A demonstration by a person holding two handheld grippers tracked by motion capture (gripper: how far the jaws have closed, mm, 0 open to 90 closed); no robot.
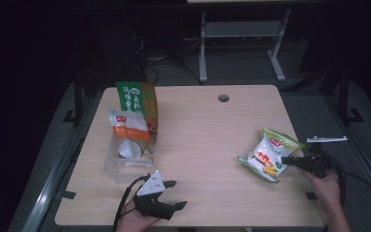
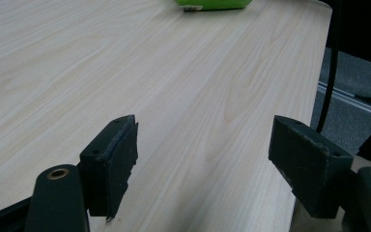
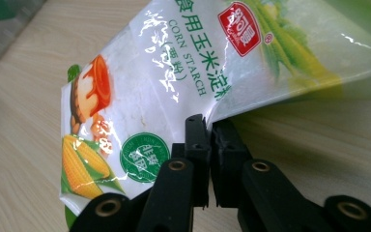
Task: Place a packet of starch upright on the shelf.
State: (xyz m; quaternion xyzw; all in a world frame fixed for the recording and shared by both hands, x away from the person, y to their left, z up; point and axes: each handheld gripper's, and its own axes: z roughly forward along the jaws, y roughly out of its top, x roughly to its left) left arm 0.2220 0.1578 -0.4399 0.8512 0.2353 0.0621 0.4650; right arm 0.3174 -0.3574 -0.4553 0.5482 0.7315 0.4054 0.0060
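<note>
A white and green corn starch bag (image 1: pixel 269 155) lies near the table's right edge. My right gripper (image 1: pixel 290 161) is shut on that bag's edge; in the right gripper view the jaws of the right gripper (image 3: pixel 210 126) pinch the rim of the corn starch bag (image 3: pixel 174 82), one side of which lifts off the wood. My left gripper (image 1: pixel 173 194) rests near the front edge, open with nothing between its jaws; the left gripper view shows the left gripper (image 2: pixel 203 154) over bare wood, its pads (image 2: pixel 116 159) wide apart.
A clear plastic bin (image 1: pixel 113 166) at the left holds an orange and white pouch (image 1: pixel 127 126) and a tall green and orange bag (image 1: pixel 137 104). The table (image 1: pixel 207 140) has a cable hole (image 1: pixel 223 98) near its far edge. A green bag edge (image 2: pixel 212 5) lies far off.
</note>
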